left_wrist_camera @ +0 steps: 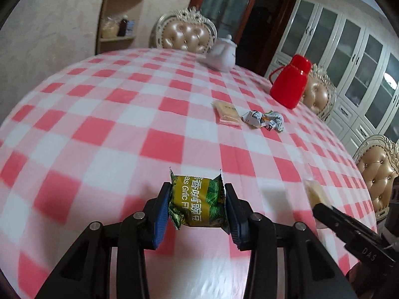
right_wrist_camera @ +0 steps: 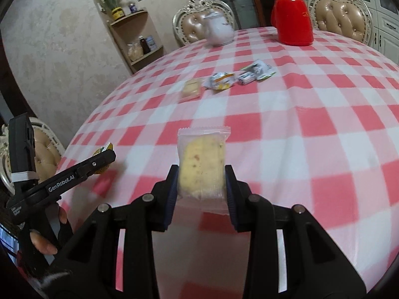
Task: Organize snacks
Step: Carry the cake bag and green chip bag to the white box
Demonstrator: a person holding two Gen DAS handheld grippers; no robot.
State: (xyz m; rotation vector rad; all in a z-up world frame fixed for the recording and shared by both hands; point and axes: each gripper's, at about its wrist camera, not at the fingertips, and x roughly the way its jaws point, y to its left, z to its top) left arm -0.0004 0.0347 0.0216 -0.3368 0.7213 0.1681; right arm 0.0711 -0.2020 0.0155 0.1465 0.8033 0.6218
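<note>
My left gripper (left_wrist_camera: 198, 199) is shut on a green and yellow snack packet (left_wrist_camera: 197, 200) and holds it above the pink checked tablecloth (left_wrist_camera: 112, 129). My right gripper (right_wrist_camera: 202, 177) is shut on a clear-wrapped pale biscuit (right_wrist_camera: 202, 167), also held above the cloth. The right gripper shows at the right edge of the left wrist view (left_wrist_camera: 349, 234), the left gripper at the left of the right wrist view (right_wrist_camera: 74, 174). On the table farther out lie a flat wafer packet (left_wrist_camera: 227, 113) (right_wrist_camera: 191, 89) and crumpled white wrapped snacks (left_wrist_camera: 264, 120) (right_wrist_camera: 222, 81).
A red thermos (left_wrist_camera: 290, 81) (right_wrist_camera: 291, 12) and a white teapot (left_wrist_camera: 222, 53) (right_wrist_camera: 219, 31) stand at the far side. Padded chairs (left_wrist_camera: 185, 33) ring the table. A corner shelf (right_wrist_camera: 134, 37) and white cabinets (left_wrist_camera: 349, 49) stand behind.
</note>
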